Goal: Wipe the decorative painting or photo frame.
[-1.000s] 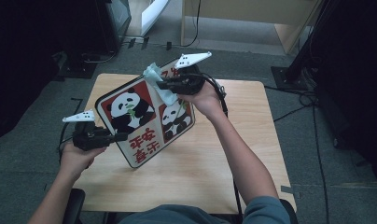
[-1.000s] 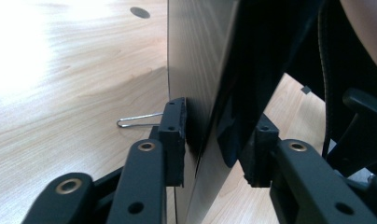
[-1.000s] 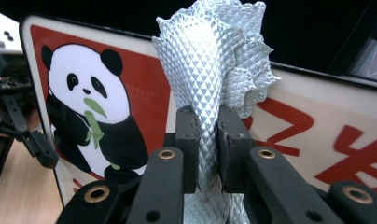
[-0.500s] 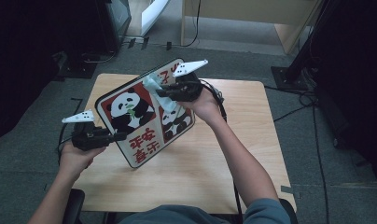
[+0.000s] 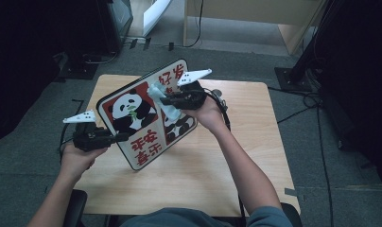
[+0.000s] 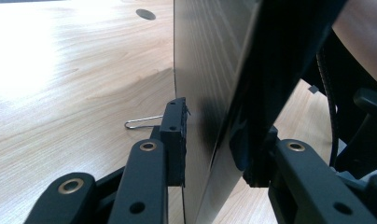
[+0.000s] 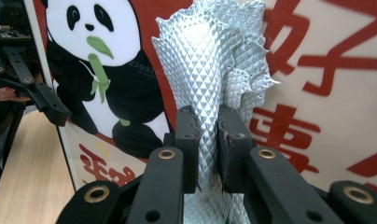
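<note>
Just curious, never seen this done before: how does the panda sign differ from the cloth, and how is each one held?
The panda sign is a stiff flat board, printed red and white with pandas; the cloth is soft, crumpled, pale and quilted in diamonds. The sign is far larger than the cloth. The left gripper clamps the sign's edge, holding it tilted above the table; the right gripper pinches the cloth against the sign's face. Both are gripped between closed jaws.
</note>
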